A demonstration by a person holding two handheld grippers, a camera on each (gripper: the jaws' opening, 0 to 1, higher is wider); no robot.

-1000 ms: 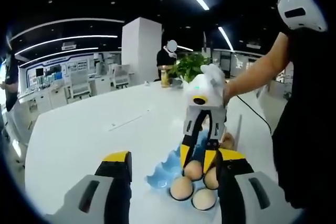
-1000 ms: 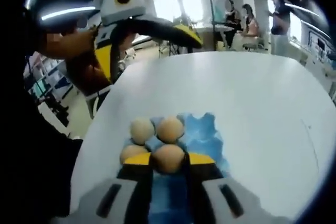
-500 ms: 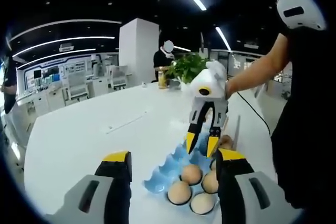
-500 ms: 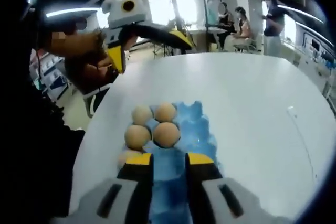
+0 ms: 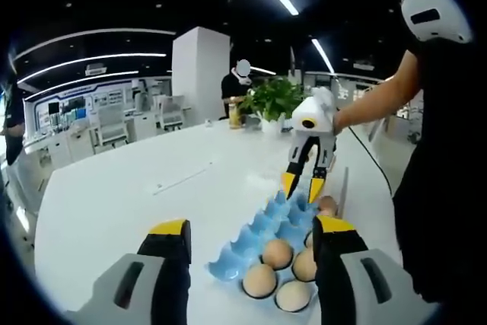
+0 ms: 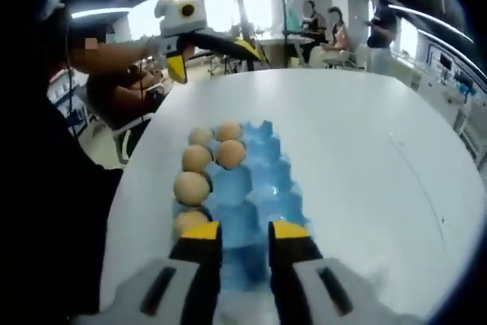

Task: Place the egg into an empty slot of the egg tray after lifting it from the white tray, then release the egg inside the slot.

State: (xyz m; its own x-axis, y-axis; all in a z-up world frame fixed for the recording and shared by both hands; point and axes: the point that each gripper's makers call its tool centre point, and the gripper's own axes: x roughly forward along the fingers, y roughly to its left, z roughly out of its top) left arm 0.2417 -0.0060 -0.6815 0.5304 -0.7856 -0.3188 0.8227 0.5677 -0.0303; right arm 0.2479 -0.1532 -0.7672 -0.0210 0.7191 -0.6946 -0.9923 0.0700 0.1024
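Right gripper [image 6: 239, 232] hovers empty, apart from tray's eggs [image 6: 230, 154]

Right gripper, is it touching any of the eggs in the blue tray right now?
Apart. In the left gripper view, the right gripper hangs open above the far end of the blue tray, with clear space between it and the eggs.

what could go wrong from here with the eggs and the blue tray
1. The blue egg tray lies close to the white table's near edge, so a bump from the right hand-held gripper hanging low over it could push it toward the drop.
2. Two eggs sit beside the tray rather than in its cups, as far as the right gripper view tells; they could roll off.
3. The left hand-held gripper hovers open just above the seated eggs and may knock them.
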